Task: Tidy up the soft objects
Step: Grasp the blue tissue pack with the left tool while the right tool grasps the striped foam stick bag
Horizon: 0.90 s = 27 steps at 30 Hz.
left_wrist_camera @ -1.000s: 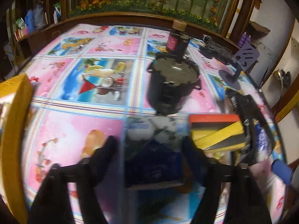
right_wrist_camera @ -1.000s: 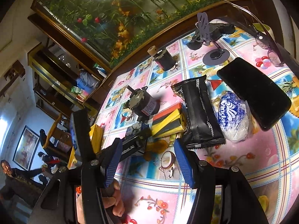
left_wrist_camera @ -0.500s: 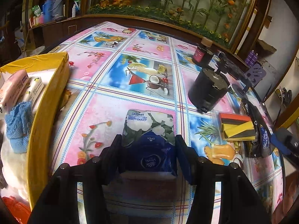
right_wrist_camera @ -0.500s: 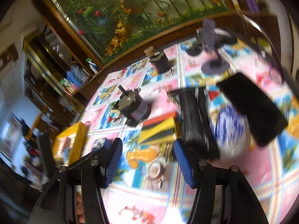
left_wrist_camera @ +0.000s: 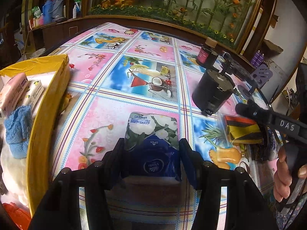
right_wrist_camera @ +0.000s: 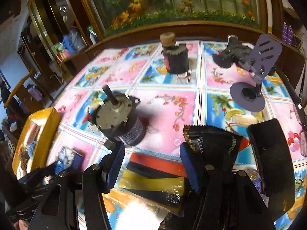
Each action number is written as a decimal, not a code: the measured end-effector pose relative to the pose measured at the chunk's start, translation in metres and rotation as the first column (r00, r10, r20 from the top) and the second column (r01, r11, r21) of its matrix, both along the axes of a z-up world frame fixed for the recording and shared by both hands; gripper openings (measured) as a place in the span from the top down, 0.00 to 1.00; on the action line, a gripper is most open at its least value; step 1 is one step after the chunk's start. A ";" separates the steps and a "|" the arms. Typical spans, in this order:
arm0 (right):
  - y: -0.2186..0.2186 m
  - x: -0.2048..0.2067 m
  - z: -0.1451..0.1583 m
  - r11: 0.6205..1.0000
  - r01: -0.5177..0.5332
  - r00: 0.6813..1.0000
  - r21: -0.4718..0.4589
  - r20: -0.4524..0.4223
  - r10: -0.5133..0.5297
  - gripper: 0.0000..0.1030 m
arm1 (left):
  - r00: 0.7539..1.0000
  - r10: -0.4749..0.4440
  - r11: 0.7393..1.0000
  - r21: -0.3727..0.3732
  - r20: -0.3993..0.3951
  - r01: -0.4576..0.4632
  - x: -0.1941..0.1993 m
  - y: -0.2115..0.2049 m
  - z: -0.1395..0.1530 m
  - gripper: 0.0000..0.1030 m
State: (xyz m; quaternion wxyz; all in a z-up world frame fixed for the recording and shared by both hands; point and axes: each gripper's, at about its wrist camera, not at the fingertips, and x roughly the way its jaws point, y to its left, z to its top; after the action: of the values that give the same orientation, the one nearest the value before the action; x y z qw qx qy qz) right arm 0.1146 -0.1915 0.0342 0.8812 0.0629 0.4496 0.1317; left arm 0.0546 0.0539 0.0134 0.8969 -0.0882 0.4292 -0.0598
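Note:
My left gripper (left_wrist_camera: 151, 149) is shut on a blue and white tissue pack (left_wrist_camera: 152, 132) and holds it over the table, right of the yellow box (left_wrist_camera: 44, 115). The pack also shows in the right wrist view (right_wrist_camera: 67, 158). The box holds a blue knitted cloth (left_wrist_camera: 18, 132), a pink pack (left_wrist_camera: 12, 92) and a white pack (left_wrist_camera: 35, 93). My right gripper (right_wrist_camera: 151, 164) is open, its jaws either side of a wrapped pack of red, black and yellow sponges (right_wrist_camera: 155, 180). That pack shows in the left wrist view (left_wrist_camera: 242, 129).
A black motor (right_wrist_camera: 119, 120) stands just beyond the sponges. A dark jar (right_wrist_camera: 174, 57), a purple phone stand (right_wrist_camera: 253, 78), a black snack bag (right_wrist_camera: 213, 143), a black case (right_wrist_camera: 270, 163) and glasses (right_wrist_camera: 301, 126) lie on the patterned tablecloth (left_wrist_camera: 149, 57).
My left gripper has carried the tissue pack left, away from the motor and toward the yellow box. My right gripper has moved down over the sponge pack, still open.

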 end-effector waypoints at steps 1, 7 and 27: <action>0.001 -0.001 -0.001 1.000 -0.009 1.000 -0.003 -0.007 0.009 0.38 | 1.000 -0.001 1.000 0.001 0.000 0.001 0.000 0.000 0.000 0.47; 0.009 -0.012 -0.010 1.000 -0.021 0.996 0.005 -0.084 0.021 0.38 | 1.000 -0.001 1.000 0.000 0.000 0.001 0.000 -0.001 0.000 0.47; 0.038 -0.059 -0.016 0.998 -0.069 0.991 0.006 -0.114 0.069 0.53 | 1.000 -0.003 1.000 -0.002 0.000 0.003 0.001 -0.001 0.000 0.46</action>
State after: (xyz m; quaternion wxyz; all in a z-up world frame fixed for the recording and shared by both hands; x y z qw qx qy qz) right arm 0.0560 -0.1532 0.0185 0.8489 0.0558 0.5009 0.1590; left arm 0.0552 0.0533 0.0135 0.8967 -0.0884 0.4294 -0.0615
